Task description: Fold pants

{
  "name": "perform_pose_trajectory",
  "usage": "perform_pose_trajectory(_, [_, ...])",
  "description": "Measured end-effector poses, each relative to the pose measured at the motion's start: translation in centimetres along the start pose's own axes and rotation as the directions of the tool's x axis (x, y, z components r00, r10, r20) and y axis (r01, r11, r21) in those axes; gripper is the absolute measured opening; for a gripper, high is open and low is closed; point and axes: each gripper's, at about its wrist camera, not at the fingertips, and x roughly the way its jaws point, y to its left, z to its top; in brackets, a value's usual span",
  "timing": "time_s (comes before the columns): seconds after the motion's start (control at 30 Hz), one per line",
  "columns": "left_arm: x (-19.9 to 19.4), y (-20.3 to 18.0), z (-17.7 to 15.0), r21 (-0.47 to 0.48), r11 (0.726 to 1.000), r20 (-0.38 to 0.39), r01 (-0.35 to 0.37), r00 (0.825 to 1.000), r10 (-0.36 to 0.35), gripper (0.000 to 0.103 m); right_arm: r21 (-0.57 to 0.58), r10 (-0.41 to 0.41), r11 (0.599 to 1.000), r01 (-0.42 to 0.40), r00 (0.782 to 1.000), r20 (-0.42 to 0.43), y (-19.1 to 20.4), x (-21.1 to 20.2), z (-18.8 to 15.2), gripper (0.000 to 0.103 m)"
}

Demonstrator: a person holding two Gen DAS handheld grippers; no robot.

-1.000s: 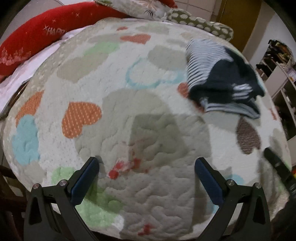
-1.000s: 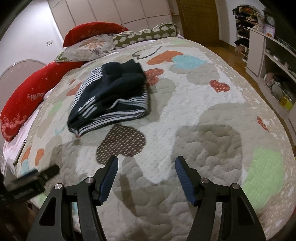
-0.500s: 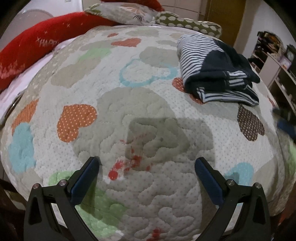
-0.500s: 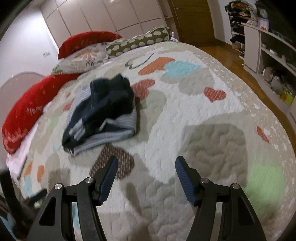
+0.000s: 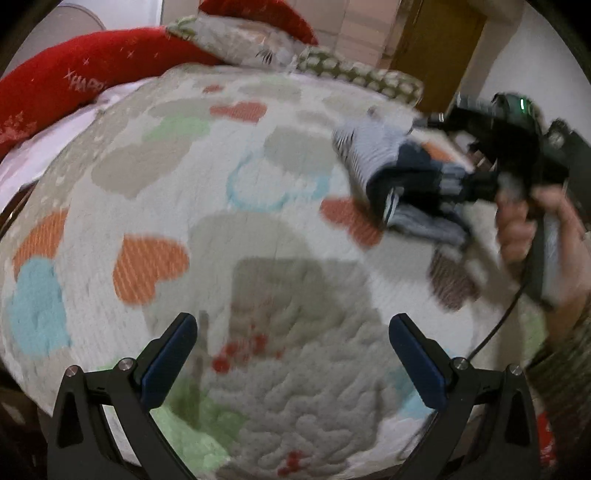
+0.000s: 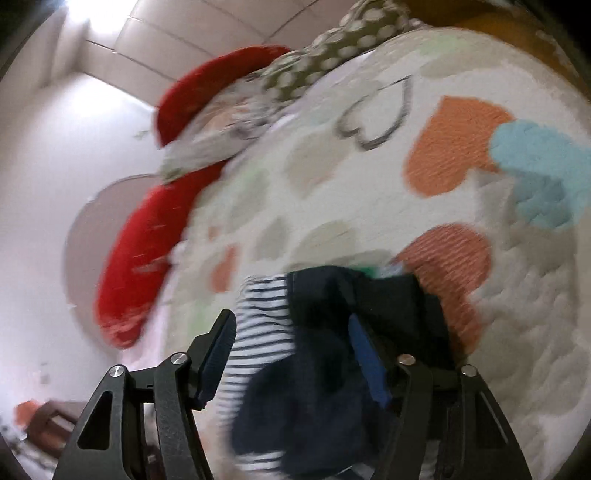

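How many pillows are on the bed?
4, maybe more hidden: a long red pillow along the left, a floral pillow, a second red pillow behind, a spotted pillow.

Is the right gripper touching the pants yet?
Cannot tell. The right wrist view shows the open right gripper with the bundled pants between its fingers, but motion blur hides any contact or gap.

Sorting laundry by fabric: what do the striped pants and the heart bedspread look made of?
The pants look like soft knit, probably cotton jersey: matte navy and white stripes that slump in limp folds between the right claw's open fingers. The bedspread looks like quilted textile, matte, with puffy stitched swirls and dimpled heart patches.
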Motion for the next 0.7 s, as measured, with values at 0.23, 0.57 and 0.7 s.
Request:
perform_pose_trajectory(0.23, [0.3,-0.4,4.7,0.018,1.000,0.045,0.008,0.999,-0.009,0.103,-0.139,-0.080,0.985,0.104,0.982,0.170,1.1,-6.3,-1.4,0.070])
perform_pose_trajectory(0.57, [4.9,-3.7,8.9,0.085,0.996,-0.022,-0.019,1.000,0.020,0.103,-0.033,-0.054,0.998,0.058,0.992,0.113,-3.6,-6.3,-3.6,0.071])
perform_pose_trajectory(0.7, [7.3,-3.8,10.3,0.057,0.994,-0.074,0.097,0.993,-0.093,0.103,0.019,-0.017,1.000,0.016,0.997,0.075,-4.8,-5.3,-3.9,0.071])
